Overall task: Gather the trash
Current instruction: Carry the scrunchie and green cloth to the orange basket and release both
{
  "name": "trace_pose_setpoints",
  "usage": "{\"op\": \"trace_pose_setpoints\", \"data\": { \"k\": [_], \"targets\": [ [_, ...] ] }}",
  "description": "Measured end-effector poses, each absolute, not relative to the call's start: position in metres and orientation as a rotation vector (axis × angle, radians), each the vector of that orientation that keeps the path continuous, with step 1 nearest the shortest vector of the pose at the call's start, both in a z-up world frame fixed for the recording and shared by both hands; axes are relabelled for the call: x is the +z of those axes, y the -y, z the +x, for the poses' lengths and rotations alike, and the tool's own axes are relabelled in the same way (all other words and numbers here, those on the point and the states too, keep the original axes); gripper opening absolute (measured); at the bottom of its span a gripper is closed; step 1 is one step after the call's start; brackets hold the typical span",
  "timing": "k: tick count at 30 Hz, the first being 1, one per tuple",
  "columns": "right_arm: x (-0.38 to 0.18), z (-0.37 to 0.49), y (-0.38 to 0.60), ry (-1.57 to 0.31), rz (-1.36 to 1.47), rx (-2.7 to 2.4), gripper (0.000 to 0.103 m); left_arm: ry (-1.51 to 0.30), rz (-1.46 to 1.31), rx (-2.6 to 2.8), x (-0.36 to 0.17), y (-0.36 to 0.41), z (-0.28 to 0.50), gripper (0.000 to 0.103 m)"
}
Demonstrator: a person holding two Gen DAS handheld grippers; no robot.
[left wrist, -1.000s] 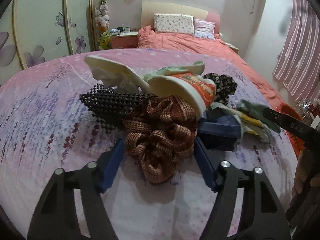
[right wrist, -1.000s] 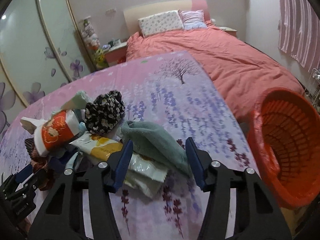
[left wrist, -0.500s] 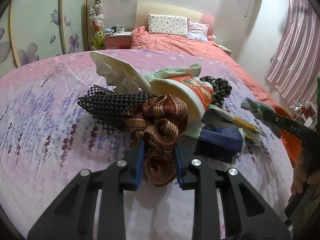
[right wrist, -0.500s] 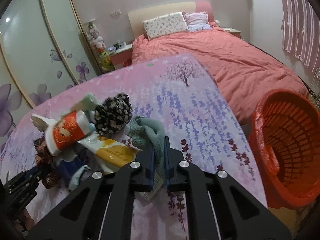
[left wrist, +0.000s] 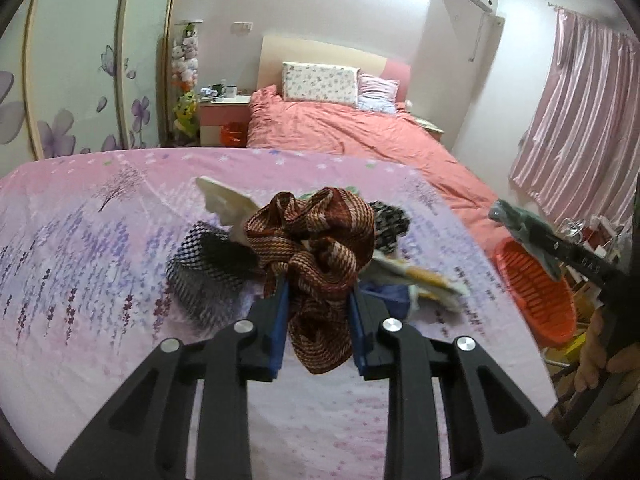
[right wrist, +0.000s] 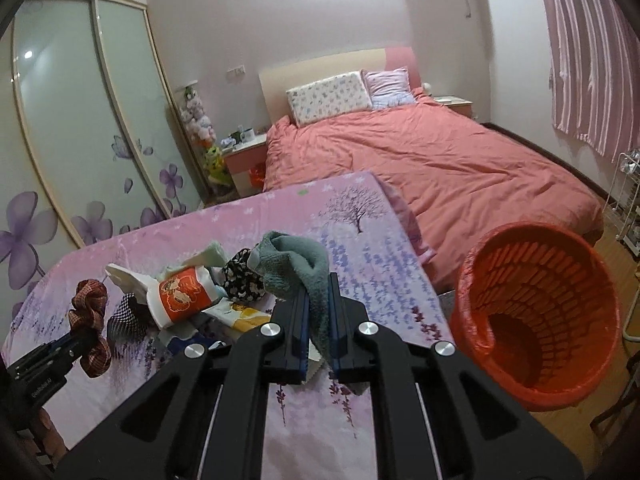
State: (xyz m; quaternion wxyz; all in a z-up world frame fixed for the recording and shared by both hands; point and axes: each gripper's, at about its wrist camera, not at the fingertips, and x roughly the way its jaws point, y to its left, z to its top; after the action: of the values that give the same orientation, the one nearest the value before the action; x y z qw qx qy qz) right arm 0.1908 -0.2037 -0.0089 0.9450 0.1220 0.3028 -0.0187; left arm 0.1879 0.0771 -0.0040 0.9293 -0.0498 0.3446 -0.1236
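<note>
Your left gripper (left wrist: pixel 318 322) has its jaws clamped on the brown woven cloth (left wrist: pixel 320 248); the blue pads press both sides and the cloth bunches up above them, its tail hanging below, clear of the worktop. Your right gripper (right wrist: pixel 318 334) has its jaws pinched nearly together on the green towel (right wrist: pixel 298 266), which stands up out of the pads in a folded hump, off the surface.

Under and behind both: the rest of the pile sits on the worktop (right wrist: pixel 360 240), covered in a pink-and-lavender floral sheet. In the pile: an orange-and-white paper cup (right wrist: pixel 182 294) lying on its side, a black mesh piece (left wrist: pixel 208 264) left of it, a black-and-white floral cloth (right wrist: pixel 240 280) behind the towel, a yellow-printed wrapper (right wrist: pixel 240 314) and something dark blue (left wrist: pixel 386 294) underneath.

The orange basket (right wrist: pixel 536 312) stands on the floor just off the worktop's right edge, mouth tilted toward you; I see nothing in the part of its interior that shows. Beyond the worktop there's a bed with a coral duvet (right wrist: pixel 440 160), and pink curtains (left wrist: pixel 580 120) at right.
</note>
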Motion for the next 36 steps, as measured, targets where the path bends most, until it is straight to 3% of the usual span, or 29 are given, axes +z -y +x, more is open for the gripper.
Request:
{"op": "trace_pose_setpoints", "data": {
  "k": [23, 36],
  "targets": [
    [-0.010, 0.158, 0.258, -0.567, 0.313, -0.132, 0.008, -0.697, -0.009, -0.381, 0.055, -0.016, 0.209, 0.027],
    [-0.003, 0.139, 0.313, -0.516, 0.347, -0.233, 0.008, -0.693, 0.118, -0.537, 0.046, 0.096, 0.198, 0.027]
  ]
}}
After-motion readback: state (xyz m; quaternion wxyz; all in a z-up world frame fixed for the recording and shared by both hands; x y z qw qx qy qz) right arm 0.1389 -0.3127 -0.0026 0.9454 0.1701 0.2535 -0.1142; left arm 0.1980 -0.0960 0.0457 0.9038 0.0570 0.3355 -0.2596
